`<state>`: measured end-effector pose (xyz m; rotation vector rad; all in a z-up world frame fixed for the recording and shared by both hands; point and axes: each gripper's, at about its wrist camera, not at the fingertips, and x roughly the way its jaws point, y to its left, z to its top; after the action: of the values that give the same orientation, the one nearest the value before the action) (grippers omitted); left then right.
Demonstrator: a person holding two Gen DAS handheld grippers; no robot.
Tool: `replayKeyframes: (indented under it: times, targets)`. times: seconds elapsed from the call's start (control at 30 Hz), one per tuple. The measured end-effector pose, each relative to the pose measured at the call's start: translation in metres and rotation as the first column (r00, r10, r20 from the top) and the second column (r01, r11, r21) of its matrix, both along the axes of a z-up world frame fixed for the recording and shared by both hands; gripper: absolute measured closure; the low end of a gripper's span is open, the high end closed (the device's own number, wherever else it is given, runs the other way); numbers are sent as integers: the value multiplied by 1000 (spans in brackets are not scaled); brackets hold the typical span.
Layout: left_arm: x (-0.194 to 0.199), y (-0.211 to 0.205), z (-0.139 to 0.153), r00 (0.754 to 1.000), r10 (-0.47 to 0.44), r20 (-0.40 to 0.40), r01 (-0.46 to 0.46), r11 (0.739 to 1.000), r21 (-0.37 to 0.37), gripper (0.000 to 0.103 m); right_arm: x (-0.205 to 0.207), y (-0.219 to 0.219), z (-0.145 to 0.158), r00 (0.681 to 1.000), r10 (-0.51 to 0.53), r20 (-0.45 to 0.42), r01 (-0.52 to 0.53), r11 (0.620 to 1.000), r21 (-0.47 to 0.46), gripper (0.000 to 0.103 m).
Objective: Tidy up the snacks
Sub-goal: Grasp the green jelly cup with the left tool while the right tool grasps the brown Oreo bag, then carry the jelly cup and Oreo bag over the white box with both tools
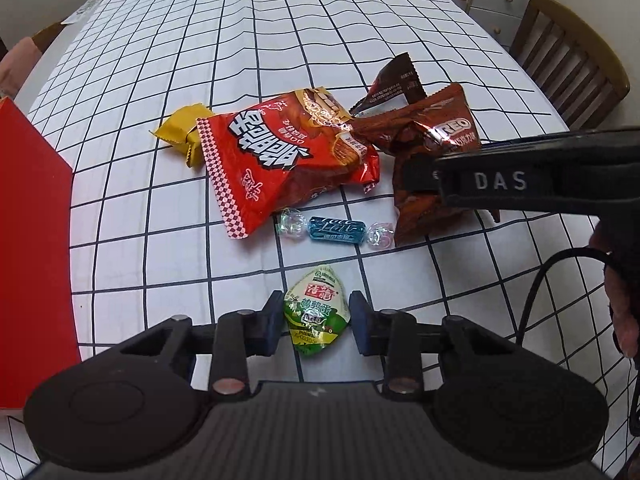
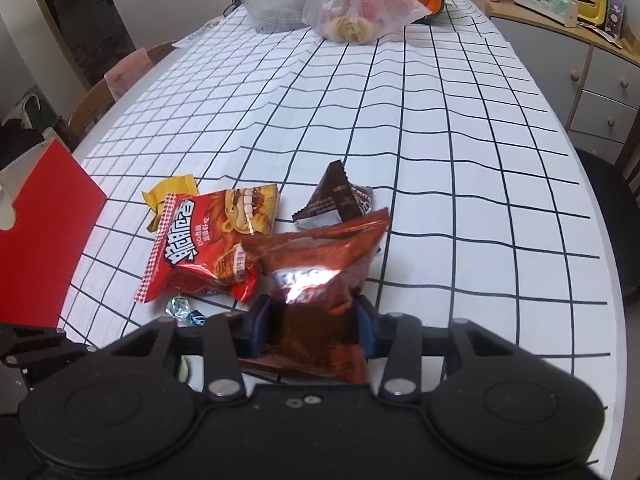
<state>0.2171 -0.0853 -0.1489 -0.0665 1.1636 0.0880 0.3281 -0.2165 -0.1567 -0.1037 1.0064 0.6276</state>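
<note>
A small green snack packet (image 1: 316,312) lies on the checked tablecloth, and my left gripper (image 1: 316,322) is shut on it, a pad against each side. My right gripper (image 2: 314,330) is shut on the lower end of a brown Oreo bag (image 2: 320,272), which is crumpled between the pads. In the left wrist view one of its black fingers (image 1: 420,172) lies across that brown bag (image 1: 424,136). Loose beside them lie a red chip bag (image 1: 288,160), a yellow packet (image 1: 184,132), a dark brown packet (image 1: 394,86) and a blue wrapped candy (image 1: 336,230).
A red box (image 1: 32,260) stands at the table's left edge. Plastic bags (image 2: 360,4) sit at the far end of the table (image 2: 440,128). A wooden chair (image 1: 568,68) and a grey cabinet (image 2: 592,80) are to the right. A black cable (image 1: 536,292) hangs near the right hand.
</note>
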Motion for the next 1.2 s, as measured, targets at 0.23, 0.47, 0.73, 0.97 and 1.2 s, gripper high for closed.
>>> replayKeyframes:
  times: [0.23, 0.47, 0.73, 0.97, 1.2]
  targets:
    - [-10, 6, 11, 1000, 28, 12, -28, 999, -28, 69, -13, -9, 7, 1000, -24, 5, 24, 1000, 18, 65]
    - [-23, 10, 25, 999, 41, 28, -40, 998, -42, 69, -35, -13, 28, 1000, -1, 8, 1, 999, 35, 65]
    - [-44, 24, 50, 995, 73, 63, -69, 995, -69, 69, -67, -9, 61, 999, 38, 37, -41, 997, 73, 65]
    - [-72, 49, 79, 987, 115, 111, -103, 989, -106, 69, -92, 10, 88, 996, 64, 61, -70, 992, 107, 65]
    - [-97, 91, 105, 974, 168, 150, -152, 982, -112, 69, -114, 44, 109, 992, 92, 87, -102, 988, 117, 65]
